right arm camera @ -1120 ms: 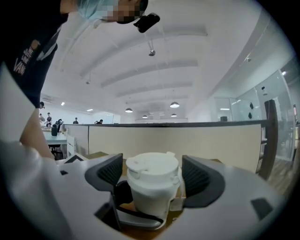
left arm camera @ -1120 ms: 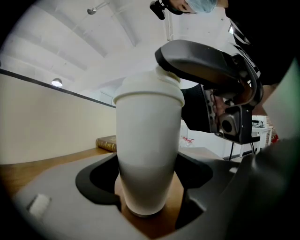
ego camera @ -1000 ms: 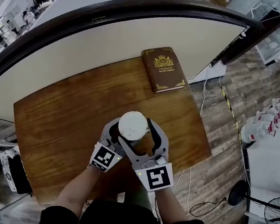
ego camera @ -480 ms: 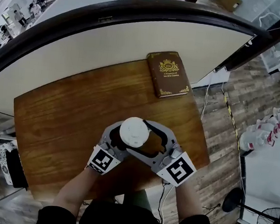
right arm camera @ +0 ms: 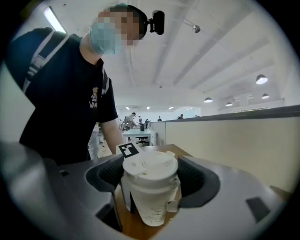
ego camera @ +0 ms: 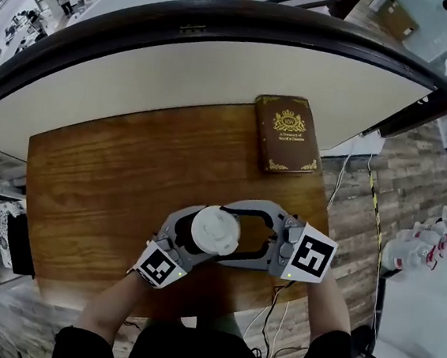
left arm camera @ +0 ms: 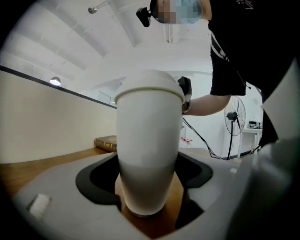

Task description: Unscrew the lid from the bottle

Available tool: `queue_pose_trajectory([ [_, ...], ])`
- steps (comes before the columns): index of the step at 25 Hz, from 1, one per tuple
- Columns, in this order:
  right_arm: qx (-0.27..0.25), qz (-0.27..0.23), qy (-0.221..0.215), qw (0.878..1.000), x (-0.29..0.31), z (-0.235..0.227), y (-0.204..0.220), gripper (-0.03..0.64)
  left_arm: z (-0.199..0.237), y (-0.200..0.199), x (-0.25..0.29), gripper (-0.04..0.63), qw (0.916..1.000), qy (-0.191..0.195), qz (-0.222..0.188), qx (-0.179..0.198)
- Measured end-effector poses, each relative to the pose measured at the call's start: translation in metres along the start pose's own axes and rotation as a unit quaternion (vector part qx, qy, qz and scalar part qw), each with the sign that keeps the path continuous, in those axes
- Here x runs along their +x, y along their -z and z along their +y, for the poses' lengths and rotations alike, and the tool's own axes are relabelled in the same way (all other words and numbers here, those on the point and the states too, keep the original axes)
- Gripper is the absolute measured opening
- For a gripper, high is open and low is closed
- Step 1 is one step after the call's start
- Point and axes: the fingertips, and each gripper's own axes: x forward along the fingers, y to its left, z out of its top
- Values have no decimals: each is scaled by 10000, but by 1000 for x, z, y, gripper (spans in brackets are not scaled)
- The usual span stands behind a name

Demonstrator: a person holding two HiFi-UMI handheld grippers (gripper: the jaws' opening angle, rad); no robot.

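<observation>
A white bottle (left arm camera: 149, 154) stands on the wooden table (ego camera: 105, 170) near its front edge. Its white lid (ego camera: 216, 230) faces up in the head view. My left gripper (left arm camera: 148, 190) is shut on the bottle's lower body, one jaw on each side. My right gripper (right arm camera: 151, 180) reaches in from the right and is shut on the lid (right arm camera: 150, 169), with the lid pressed between the dark pads (right arm camera: 199, 180). In the head view the right gripper's marker cube (ego camera: 311, 255) sits right of the bottle and the left one's cube (ego camera: 157, 267) at its lower left.
A brown book (ego camera: 288, 133) lies at the table's far right corner. A cream partition (ego camera: 179, 74) runs along the table's far side. Right of the table are wood floor, cables (ego camera: 343, 171) and several white spray bottles (ego camera: 427, 239).
My right gripper has swung counterclockwise round the lid, its marker cube going from below the bottle to its right. The left gripper and the bottle have stayed put.
</observation>
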Motion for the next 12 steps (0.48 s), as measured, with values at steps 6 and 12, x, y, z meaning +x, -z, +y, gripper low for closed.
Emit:
queue_pose_trajectory([
  [6, 81, 55, -614, 9981, 0, 0, 3, 353, 1, 0, 1, 368, 10000, -39, -33, 8],
  [12, 414, -413, 405, 9975, -12, -7, -16, 353, 2, -1, -1, 368, 9999, -92, -67, -37],
])
